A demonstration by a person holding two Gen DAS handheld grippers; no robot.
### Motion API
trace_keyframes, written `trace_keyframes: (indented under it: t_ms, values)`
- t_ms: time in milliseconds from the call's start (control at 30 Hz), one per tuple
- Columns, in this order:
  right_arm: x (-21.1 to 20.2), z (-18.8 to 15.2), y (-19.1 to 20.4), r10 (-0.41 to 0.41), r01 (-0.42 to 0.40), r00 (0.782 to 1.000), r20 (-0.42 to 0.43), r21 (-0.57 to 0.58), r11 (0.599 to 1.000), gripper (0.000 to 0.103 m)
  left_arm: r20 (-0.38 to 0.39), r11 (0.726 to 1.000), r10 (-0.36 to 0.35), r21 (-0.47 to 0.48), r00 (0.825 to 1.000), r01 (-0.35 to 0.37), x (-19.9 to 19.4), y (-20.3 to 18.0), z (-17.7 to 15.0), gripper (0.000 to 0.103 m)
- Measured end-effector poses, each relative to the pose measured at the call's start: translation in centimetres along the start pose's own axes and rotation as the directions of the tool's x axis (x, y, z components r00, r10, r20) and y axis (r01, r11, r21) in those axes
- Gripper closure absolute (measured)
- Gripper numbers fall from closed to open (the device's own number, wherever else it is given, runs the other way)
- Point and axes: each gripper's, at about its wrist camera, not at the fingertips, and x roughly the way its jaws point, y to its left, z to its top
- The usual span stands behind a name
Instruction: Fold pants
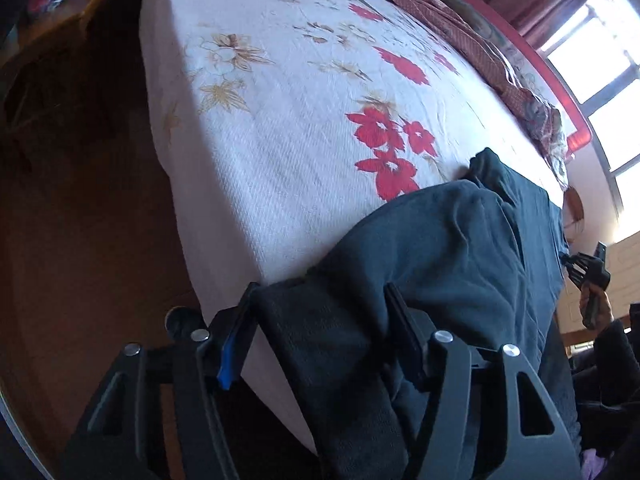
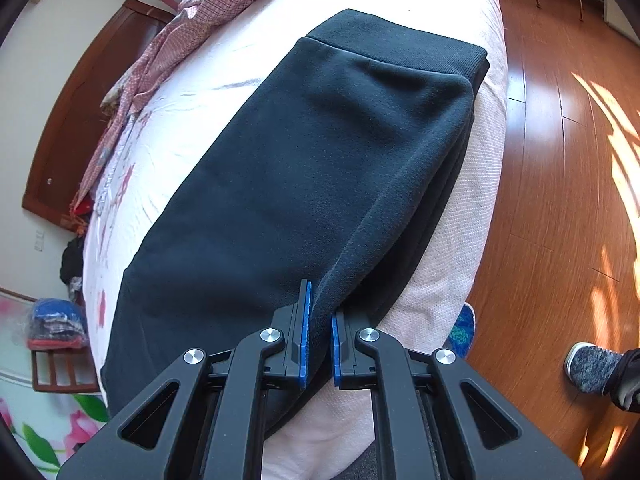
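Dark pants (image 2: 304, 168) lay folded lengthwise along the edge of the bed (image 1: 280, 128), with both of my grippers at their near side.

From my left wrist view, the wooden floor (image 1: 80, 220) dropped away left of the floral sheet; my left gripper (image 1: 320, 312) stood half spread, the ribbed waistband between its fingers, though I could not tell whether the pads pressed it. A crumpled checked quilt (image 1: 460, 28) lay along the far side (the window glare washed out that corner). Farther right, my right gripper (image 2: 320, 320) was clenched on a thin fold at the pants' edge. Left of the bed, in the right wrist view, a wooden rack (image 2: 60, 364) held folded clothes; at far right a shoe (image 2: 592, 368) stood on the sunlit floor.
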Motion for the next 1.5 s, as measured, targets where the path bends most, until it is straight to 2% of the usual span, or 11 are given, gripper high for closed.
trace_keyframes:
  t_ms: [133, 233, 300, 400, 467, 633, 733, 867, 1067, 1300, 1500]
  values:
    - [0.1, 0.1, 0.0, 0.0, 0.0, 1.0, -0.004, -0.001, 1.0, 0.096, 0.074, 0.995, 0.095, 0.004, 0.993, -0.095, -1.6, -1.6, -0.7, 0.064]
    - [0.1, 0.1, -0.1, 0.004, -0.004, 1.0, -0.006, -0.015, 1.0, 0.096, 0.069, 0.995, 0.097, -0.004, 0.993, -0.097, -1.0, -1.3, -1.0, 0.063]
    - [0.1, 0.0, -0.5, 0.024, -0.024, 1.0, 0.001, 0.012, 1.0, 0.095, 0.065, 0.991, 0.135, 0.004, 0.989, -0.136, -0.4, -1.1, -0.6, 0.058]
    - [-0.3, -0.3, -1.2, 0.072, -0.073, 0.997, 0.019, 0.04, 0.997, 0.088, 0.054, 0.975, 0.211, -0.077, 0.976, -0.207, -0.7, -0.3, 0.2, 0.016]
    - [-0.8, -0.6, -1.9, 0.122, -0.124, 0.992, 0.032, 0.08, 0.989, 0.077, 0.095, 0.97, 0.235, -0.091, 0.967, -0.226, -2.8, -0.2, -0.1, 0.014]
    - [-2.6, -1.5, -4.1, 0.192, -0.205, 0.976, 0.099, 0.142, 0.968, 0.075, 0.267, 0.929, 0.37, -0.09, 0.89, -0.359, -8.8, -4.1, -1.3, 0.01]
    - [-3.4, -1.4, -5.9, 0.228, -0.255, 0.962, 0.148, 0.197, 0.947, 0.075, 0.326, 0.951, 0.3, -0.033, 0.896, -0.306, -10.3, -8.8, -2.5, 0.006]
    - [-3.8, -0.5, -8.6, 0.227, -0.28, 0.952, 0.205, 0.29, 0.915, 0.075, 0.331, 0.98, 0.14, 0.09, 0.933, -0.178, -9.4, -16.3, -4.5, 0.006]
    - [-2.9, 1.5, -11.5, 0.273, -0.383, 0.914, 0.302, 0.412, 0.827, 0.075, 0.168, 0.976, -0.123, 0.199, 0.978, 0.089, -5.0, -25.1, -7.2, 0.006]
    - [-0.6, 3.1, -12.3, 0.251, -0.358, 0.929, 0.271, 0.494, 0.792, 0.072, 0.045, 0.956, -0.171, 0.248, 0.984, 0.155, -3.0, -28.8, -9.4, 0.006]
    - [-1.5, 3.9, -10.2, 0.197, -0.287, 0.945, 0.26, 0.375, 0.881, 0.094, 0.042, 0.967, -0.171, 0.197, 0.984, 0.16, -2.9, -28.0, -9.2, 0.006]
